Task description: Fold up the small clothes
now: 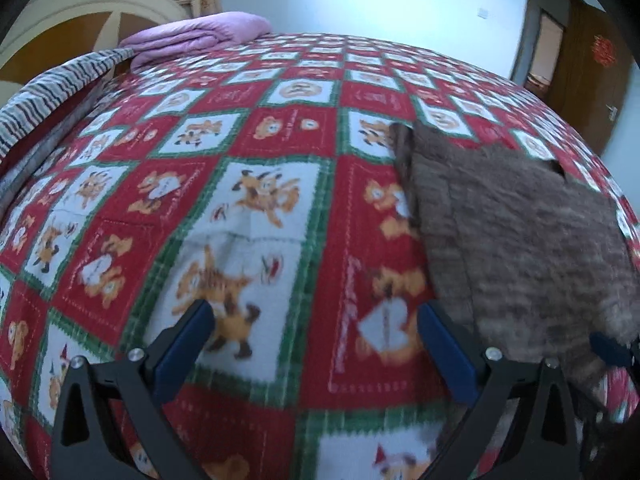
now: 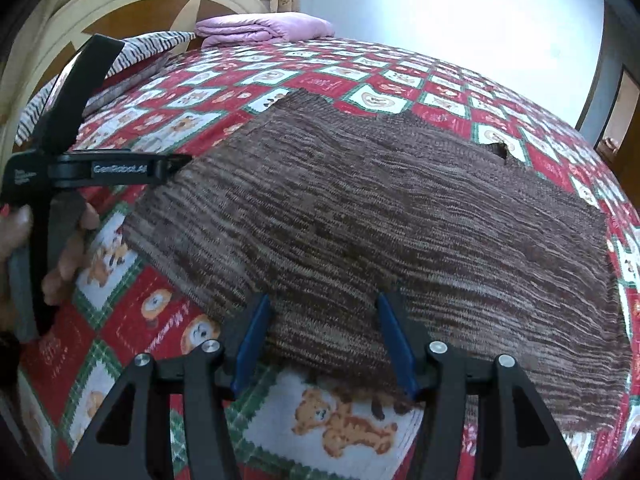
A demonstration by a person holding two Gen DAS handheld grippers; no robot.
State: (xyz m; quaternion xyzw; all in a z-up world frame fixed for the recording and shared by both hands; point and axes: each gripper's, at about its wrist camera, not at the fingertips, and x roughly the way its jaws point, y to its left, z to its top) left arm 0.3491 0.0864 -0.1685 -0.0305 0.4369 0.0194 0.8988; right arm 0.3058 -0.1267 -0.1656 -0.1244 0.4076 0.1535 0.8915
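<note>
Patterned bedspread (image 2: pixel 168 320) under brown knitted garment (image 2: pixel 400 220)

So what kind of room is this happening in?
Most likely a bedroom in a home. A red-and-green checked bedspread with cartoon animals covers a wide bed, a curved cream-and-wood headboard stands at its far end, and a folded lilac quilt lies near it.

Open bedspread (image 1: pixel 248 184) left of sweater (image 2: pixel 392 216); folded quilt (image 1: pixel 196 36) far back.
</note>
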